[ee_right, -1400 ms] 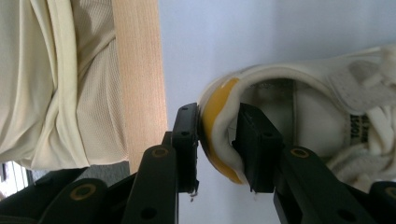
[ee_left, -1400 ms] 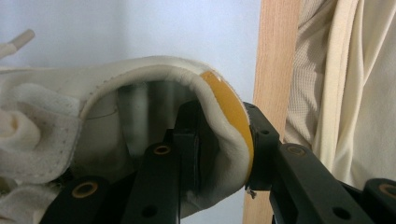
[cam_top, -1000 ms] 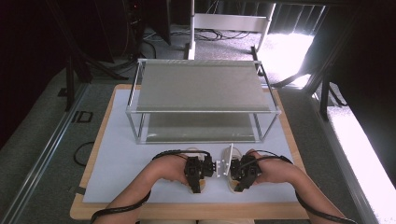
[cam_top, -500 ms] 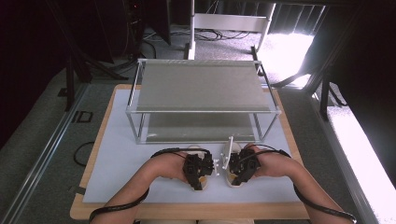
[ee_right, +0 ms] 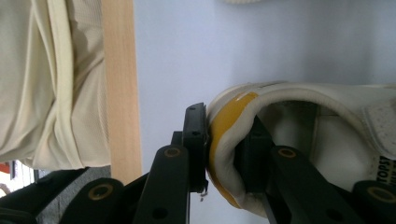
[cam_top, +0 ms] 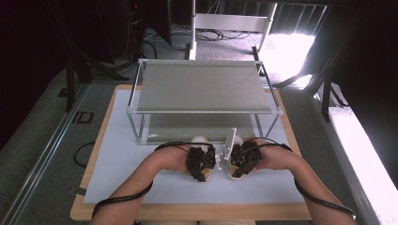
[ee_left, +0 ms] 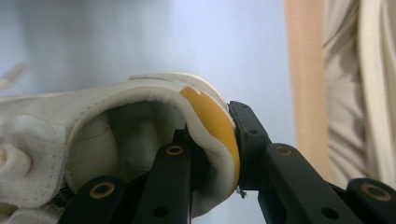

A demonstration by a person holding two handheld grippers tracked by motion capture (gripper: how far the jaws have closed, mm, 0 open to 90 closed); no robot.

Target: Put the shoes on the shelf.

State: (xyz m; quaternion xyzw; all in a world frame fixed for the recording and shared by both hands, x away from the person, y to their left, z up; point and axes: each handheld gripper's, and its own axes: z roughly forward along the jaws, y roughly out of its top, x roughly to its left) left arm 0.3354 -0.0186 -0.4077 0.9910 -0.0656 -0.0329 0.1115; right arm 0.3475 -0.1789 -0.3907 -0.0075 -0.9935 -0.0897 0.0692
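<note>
High view puts both white leather shoes with orange heel tabs, left (ee_left: 140, 126) and right (ee_right: 303, 135), heel-clamped by the left gripper (cam_top: 201, 164) and right gripper (cam_top: 241, 159), not yet on the metal-framed shelf rack (cam_top: 202, 86).

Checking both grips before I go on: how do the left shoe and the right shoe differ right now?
Left shoe lies under the left gripper, its toe just short of the rack. Right shoe sits under the right gripper, slightly nearer the rack. Both are white with yellow heels, each pinched at the heel collar, one jaw inside.

Dim room, sunlit grey floor (cam_top: 286, 47)
</note>
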